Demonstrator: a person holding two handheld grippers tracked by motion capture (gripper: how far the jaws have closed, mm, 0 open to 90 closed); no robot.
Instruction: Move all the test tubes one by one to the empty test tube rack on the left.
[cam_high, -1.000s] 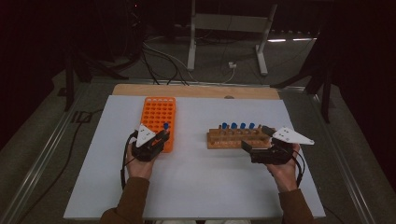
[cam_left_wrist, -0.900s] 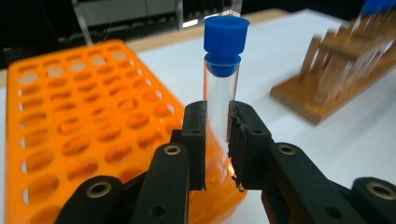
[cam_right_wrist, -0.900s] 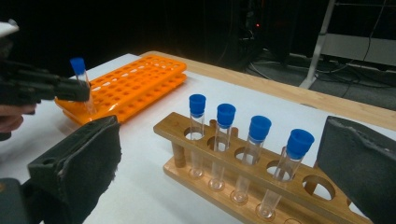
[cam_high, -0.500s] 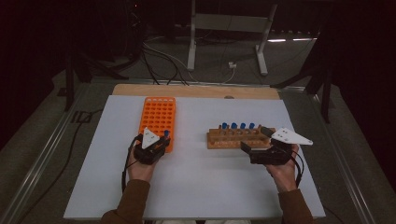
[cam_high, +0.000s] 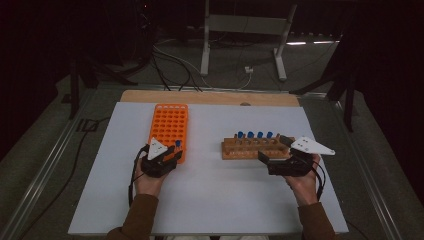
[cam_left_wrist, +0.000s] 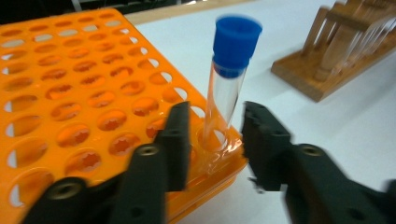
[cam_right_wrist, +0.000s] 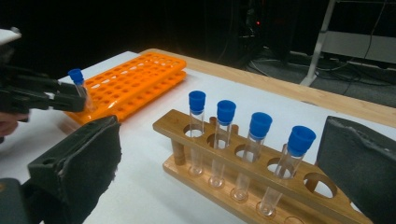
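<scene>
High view: the left gripper is sitting at the near right corner of the orange rack, its jaws either side of a blue-capped tube that is standing in a corner hole. The right gripper is resting just in front of the wooden rack, which is holding four blue-capped tubes in a row; the two racks are lying well apart on the white table. Left gripper view: the tube is standing in the rack's corner hole, leaning slightly, with the jaws parted and a visible gap on each side, the pads not pressing on the glass. The jaws have just been opening, with the tube between them. The wooden rack is lying off to the upper right. Right gripper view: the right gripper's jaws are standing wide apart and gripping nothing, with the wooden rack and its four tubes between and beyond them. Farther off, the left gripper is showing at the orange rack, beside the single tube.
</scene>
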